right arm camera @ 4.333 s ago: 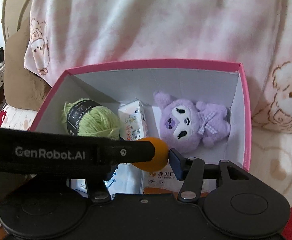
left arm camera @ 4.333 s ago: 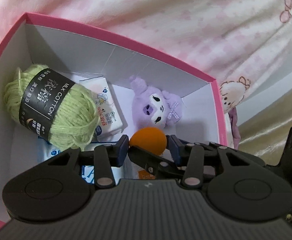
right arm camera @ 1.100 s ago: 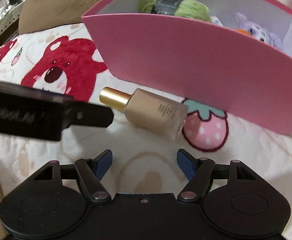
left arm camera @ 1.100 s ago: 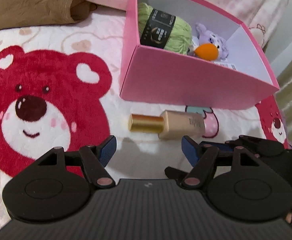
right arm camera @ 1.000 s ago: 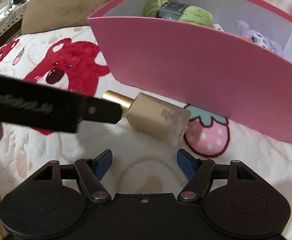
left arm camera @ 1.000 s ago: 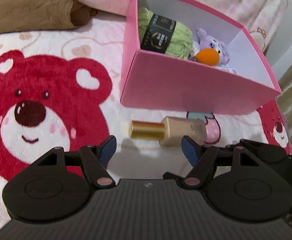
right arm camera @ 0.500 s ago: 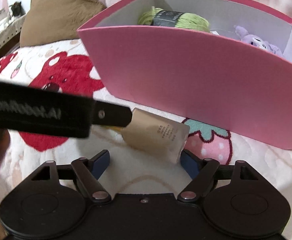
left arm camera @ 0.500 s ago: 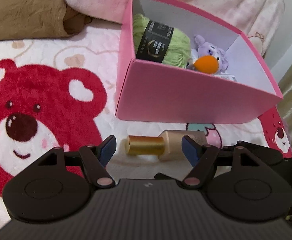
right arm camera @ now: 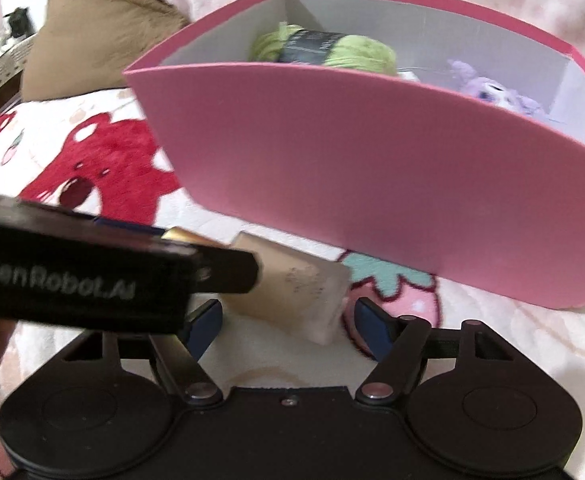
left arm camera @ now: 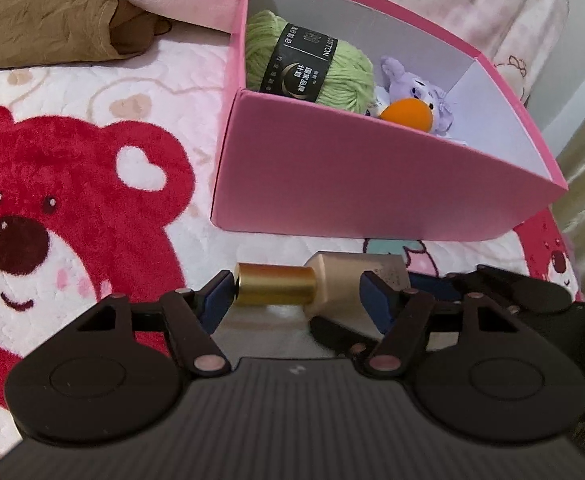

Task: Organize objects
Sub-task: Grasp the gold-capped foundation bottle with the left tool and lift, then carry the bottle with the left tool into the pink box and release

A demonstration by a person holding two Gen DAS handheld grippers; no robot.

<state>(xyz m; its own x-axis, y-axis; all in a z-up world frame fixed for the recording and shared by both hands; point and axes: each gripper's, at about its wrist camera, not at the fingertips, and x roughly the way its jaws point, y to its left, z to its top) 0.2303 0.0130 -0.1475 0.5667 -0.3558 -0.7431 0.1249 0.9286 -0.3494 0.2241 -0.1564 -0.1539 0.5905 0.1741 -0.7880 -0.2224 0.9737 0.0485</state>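
A beige bottle [left arm camera: 344, 276] with a gold cap [left arm camera: 276, 290] lies on its side on the bear-print blanket, just in front of the pink box [left arm camera: 372, 184]. My left gripper [left arm camera: 296, 296] straddles the cap end with its jaws closing; the left pad is at the cap's tip and the right pad is in front of the body, with no firm grip showing. My right gripper [right arm camera: 288, 320] frames the bottle's body [right arm camera: 292, 292], also closing, with thin gaps at both pads. The left gripper's black body [right arm camera: 72, 276] covers the cap in the right wrist view.
The pink box [right arm camera: 372, 184] holds green yarn [left arm camera: 312, 68], a purple plush [left arm camera: 416, 88] and an orange ball [left arm camera: 406, 114]. A brown cushion [left arm camera: 40, 12] lies at the back left, and pink bedding behind the box. A red bear [left arm camera: 64, 208] is printed on the blanket to the left.
Both grippers came in closer to the bottle, which now sits between their fingers. Both pairs of jaws stand narrower. The orange ball, earlier in the left gripper, lies in the box.
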